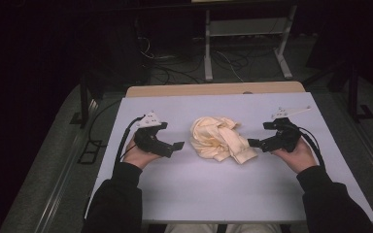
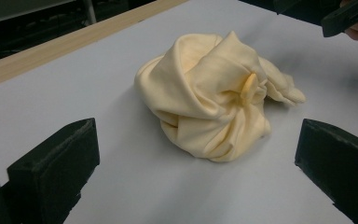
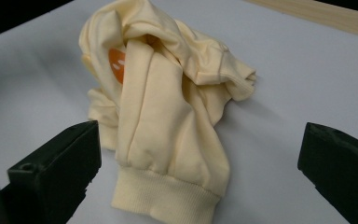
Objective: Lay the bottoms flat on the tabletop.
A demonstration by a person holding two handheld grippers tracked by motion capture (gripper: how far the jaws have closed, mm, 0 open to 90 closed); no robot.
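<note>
A crumpled yellow sweater lies on the worktop between the left gripper and right gripper, fingers wide on both.

One garment on the bench — a single crumpled pale yellow sweatshirt, with one ribbed cuff showing and one orange patch on it. Two grippers — the left gripper and the right gripper, each with two black jaws, four jaws all told. Two hands, two dark sleeves. One bench.
</note>
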